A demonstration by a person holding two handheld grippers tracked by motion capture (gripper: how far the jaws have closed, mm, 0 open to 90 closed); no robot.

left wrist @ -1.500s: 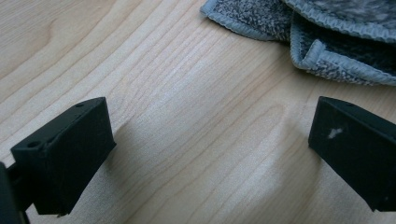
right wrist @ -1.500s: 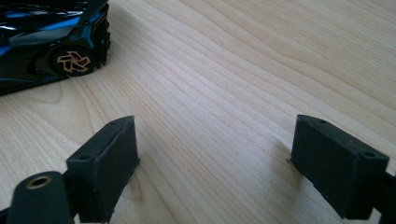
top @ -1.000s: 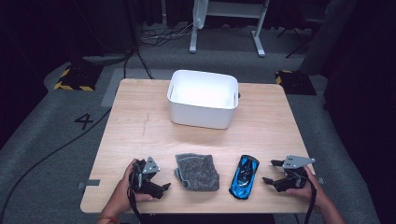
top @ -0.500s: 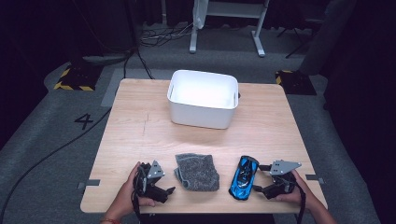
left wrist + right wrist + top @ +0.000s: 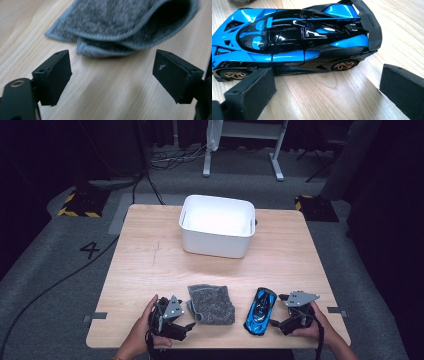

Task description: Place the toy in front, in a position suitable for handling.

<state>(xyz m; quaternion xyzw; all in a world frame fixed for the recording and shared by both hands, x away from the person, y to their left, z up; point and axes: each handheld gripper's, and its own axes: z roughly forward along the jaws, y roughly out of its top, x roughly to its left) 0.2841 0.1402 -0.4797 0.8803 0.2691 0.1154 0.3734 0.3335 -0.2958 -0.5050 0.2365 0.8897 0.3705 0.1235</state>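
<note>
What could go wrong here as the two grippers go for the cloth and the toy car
The toy car sits on wheels, so if one jaw of the open right gripper touches first it might roll or skid toward the table edge nearby. The folded grey cloth lies in loose layers; the left gripper, jaws just been closing with nothing between them, may pinch only the top layer, letting it unfold.

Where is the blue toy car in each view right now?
High view: blue toy car near the front edge, right of the grey cloth.
Right gripper view: car across the top, side-on.
Left gripper view: cloth at the top instead.
Shared landmark: the wooden table.
</note>
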